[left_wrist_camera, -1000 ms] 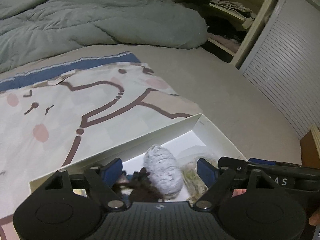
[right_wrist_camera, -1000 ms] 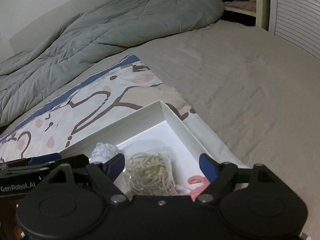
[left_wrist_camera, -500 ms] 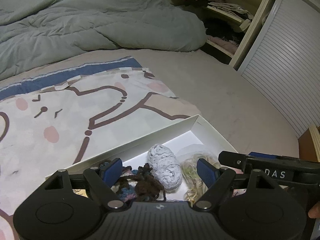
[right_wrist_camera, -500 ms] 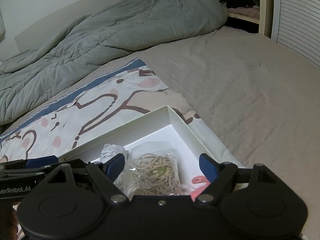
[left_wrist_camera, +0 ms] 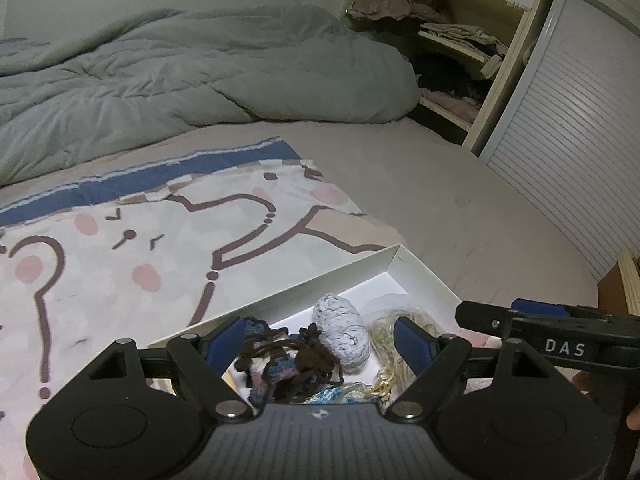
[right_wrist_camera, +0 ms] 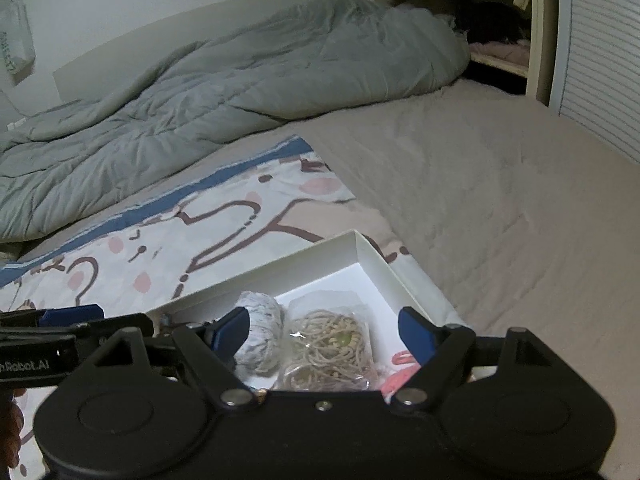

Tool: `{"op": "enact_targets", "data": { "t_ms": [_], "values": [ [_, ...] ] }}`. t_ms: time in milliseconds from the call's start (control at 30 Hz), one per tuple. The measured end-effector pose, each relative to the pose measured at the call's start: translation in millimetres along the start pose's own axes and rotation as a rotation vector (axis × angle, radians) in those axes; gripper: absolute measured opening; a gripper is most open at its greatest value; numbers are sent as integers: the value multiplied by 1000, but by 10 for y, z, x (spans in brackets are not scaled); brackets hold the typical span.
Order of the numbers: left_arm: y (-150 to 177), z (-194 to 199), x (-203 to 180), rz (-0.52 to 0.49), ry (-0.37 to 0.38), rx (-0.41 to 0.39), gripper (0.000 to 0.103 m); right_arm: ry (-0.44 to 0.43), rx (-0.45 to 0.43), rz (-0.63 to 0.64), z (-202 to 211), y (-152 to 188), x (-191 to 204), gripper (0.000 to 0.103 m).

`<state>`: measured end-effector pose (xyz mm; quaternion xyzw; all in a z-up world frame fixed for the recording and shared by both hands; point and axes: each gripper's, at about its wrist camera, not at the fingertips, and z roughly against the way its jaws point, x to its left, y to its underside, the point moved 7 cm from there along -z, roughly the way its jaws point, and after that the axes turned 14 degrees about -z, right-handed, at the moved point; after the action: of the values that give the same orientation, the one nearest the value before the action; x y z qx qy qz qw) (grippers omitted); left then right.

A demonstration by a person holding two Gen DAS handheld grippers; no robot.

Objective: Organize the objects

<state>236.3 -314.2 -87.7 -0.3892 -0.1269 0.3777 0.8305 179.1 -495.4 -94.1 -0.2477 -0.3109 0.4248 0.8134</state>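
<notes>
yarn ball [right_wrist_camera: 260, 338] in box [right_wrist_camera: 320, 256], box on bed [right_wrist_camera: 500, 208]

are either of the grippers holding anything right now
No. The left gripper and right gripper are both open and empty, above the white box of yarn.

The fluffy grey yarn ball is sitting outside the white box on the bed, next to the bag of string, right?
Not quite. The grey yarn ball lies inside the white box, beside the bag of string, which is in the box too. The right wrist view shows it.
</notes>
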Motion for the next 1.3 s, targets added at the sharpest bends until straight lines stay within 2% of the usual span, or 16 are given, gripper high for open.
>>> {"op": "enact_targets", "data": {
  "t_ms": [567, 867, 1300],
  "values": [
    [138, 860, 72, 13, -93, -36, 83, -73, -84, 71, 745, 119, 287, 82],
    [276, 1266, 76, -4, -137, -53, 91, -108, -97, 115, 1057, 291, 421, 82],
    [546, 1675, 10, -25, -196, -56, 103, -90, -123, 147, 1388, 520, 416, 85]
  ]
}}
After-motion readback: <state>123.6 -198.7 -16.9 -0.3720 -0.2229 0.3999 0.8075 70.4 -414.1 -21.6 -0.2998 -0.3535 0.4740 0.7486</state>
